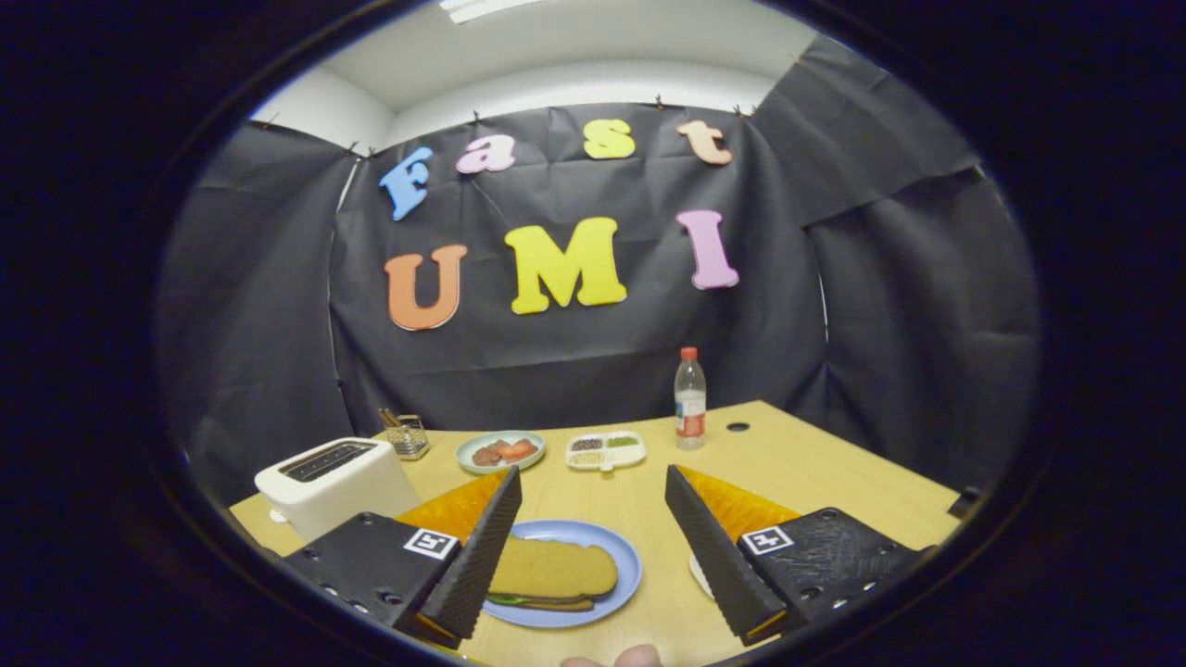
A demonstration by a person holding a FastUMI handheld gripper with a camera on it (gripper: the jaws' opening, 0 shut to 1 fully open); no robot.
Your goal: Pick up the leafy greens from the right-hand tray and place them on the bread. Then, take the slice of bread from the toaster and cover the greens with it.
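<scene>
Tongs [593, 482] spread, wooden table [815, 472], black-draped booth.

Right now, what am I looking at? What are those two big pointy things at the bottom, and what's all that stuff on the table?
Those two pointy things are the fingers of a claw that a person holds in one hand. The camera rides on the claw and looks forward along it, so the fingers poke into the picture. They are spread apart and hold nothing.

Between them, on the wooden table, sits a blue plate with a slice of bread on top and something green peeking out underneath. Beside the left finger stands a white toaster. Farther back are a small wire basket, a plate of reddish food, a divided tray and a water bottle.
</scene>
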